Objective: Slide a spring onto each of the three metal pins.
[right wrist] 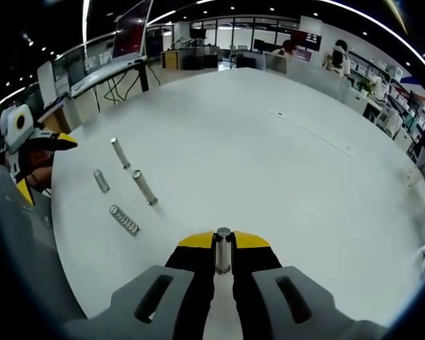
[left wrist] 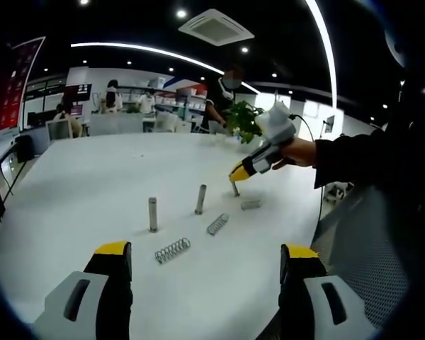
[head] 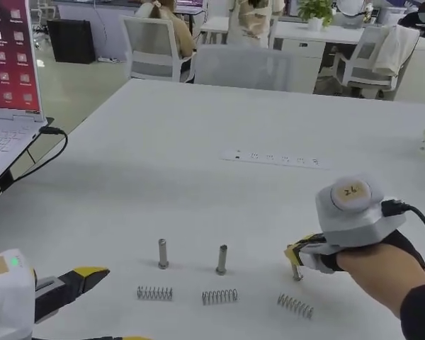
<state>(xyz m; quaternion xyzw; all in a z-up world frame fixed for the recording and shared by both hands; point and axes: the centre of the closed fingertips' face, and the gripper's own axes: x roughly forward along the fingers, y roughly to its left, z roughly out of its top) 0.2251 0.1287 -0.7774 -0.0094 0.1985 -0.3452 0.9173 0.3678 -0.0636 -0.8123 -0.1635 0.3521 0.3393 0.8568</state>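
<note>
Yellow-tipped and empty, the left gripper (left wrist: 205, 249) sits near left, fingers (left wrist: 113, 258) spread wide. Beyond it, three steel coil springs (head: 219, 296) lie in a row on the smooth white table (head: 198, 142). They look light, squashy and likely to roll, so are best pinched mid-coil. Behind them stand stiff cylindrical pins (head: 222, 260). The right gripper (right wrist: 223, 239) has its fingers clamped on the rightmost pin (right wrist: 222, 256).

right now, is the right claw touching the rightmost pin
Touching. The right gripper view shows the right claw shut on the rightmost pin, with a jaw pressed against each side of it.
</note>
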